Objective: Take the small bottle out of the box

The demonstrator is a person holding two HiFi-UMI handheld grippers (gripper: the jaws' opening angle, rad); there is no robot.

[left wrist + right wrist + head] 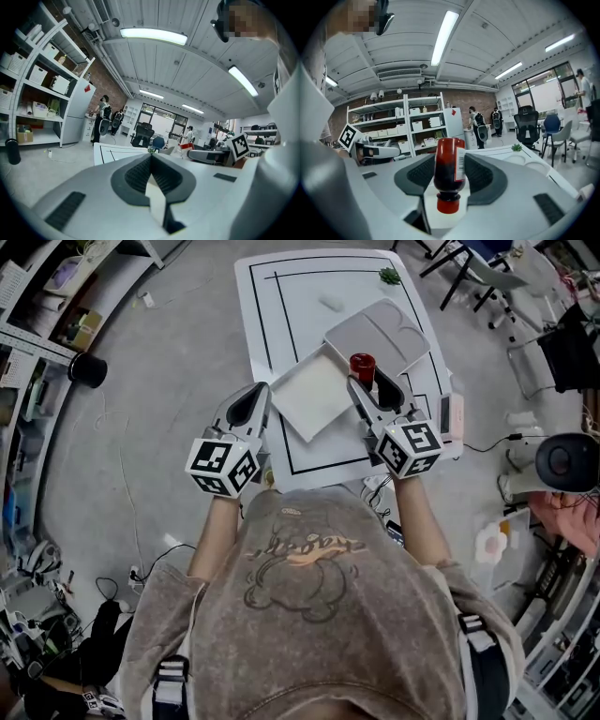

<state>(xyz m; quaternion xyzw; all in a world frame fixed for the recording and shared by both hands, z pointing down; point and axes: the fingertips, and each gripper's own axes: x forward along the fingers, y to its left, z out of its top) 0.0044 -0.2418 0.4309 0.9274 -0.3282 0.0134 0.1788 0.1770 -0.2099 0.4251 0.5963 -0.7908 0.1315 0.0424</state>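
— Grey-brown cloth is filling the near edge of the head view. The person is wearing a printed T-shirt [309, 587] and is holding both arms out over the white table [281, 296].

— What are the tools doing?

— The left gripper [151, 157] is pointing past the near left corner of the box [305, 399]. Its jaws are meeting at the tips and are carrying nothing. The right gripper [450, 176] is clamping the small bottle [449, 161] between its ribbed pads.

— How is the bottle sitting?

— In the right gripper view it is standing on its head. The red cap is pointing down and the white label is facing right. Its dark red body is sticking up above the jaws.

— Where is it relative to the box?

— From the head view it is showing over the far right edge of the white tray, just beside the hinged grey lid [380, 329]. The lid is lying open and flat. I cannot tell whether the bottle is touching the box.

— Anything farther off?

— A small green plant [389, 276] is sitting near the table's far edge.
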